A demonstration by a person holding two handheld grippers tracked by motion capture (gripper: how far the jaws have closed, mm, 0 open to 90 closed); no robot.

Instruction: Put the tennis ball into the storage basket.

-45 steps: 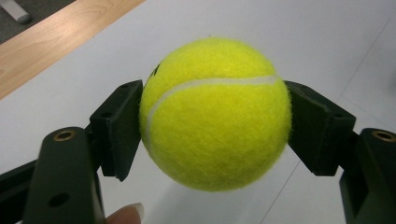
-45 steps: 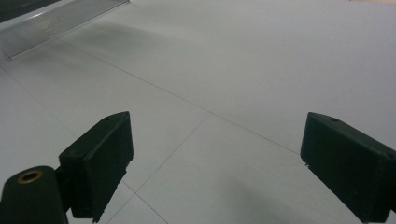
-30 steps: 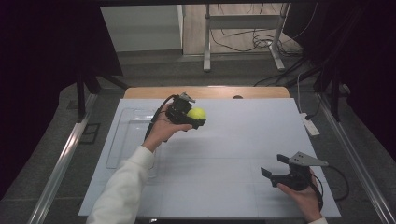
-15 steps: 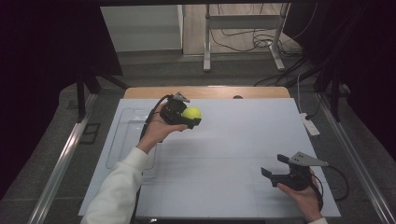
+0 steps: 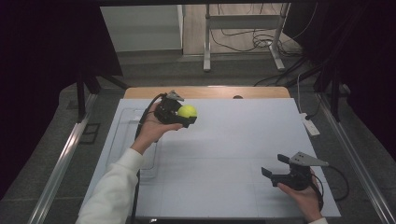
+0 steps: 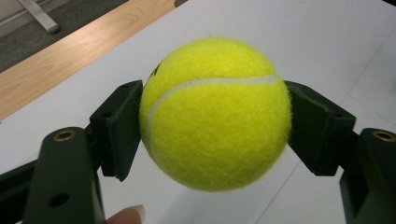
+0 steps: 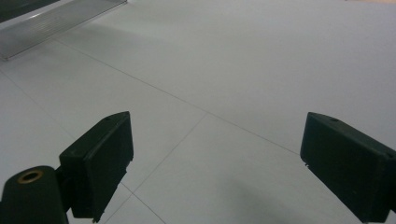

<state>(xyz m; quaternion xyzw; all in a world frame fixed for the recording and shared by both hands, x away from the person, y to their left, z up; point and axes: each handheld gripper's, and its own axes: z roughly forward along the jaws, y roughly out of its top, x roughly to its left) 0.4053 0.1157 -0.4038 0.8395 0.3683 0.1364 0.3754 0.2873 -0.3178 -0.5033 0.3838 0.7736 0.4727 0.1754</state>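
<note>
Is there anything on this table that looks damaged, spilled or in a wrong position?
Nothing stands out. The tennis ball looks whole and sits squarely between the jaws of the left gripper, held above the white table. The right gripper has its jaws apart with nothing between them. The clear tray at the table's left side lies flat.
</note>
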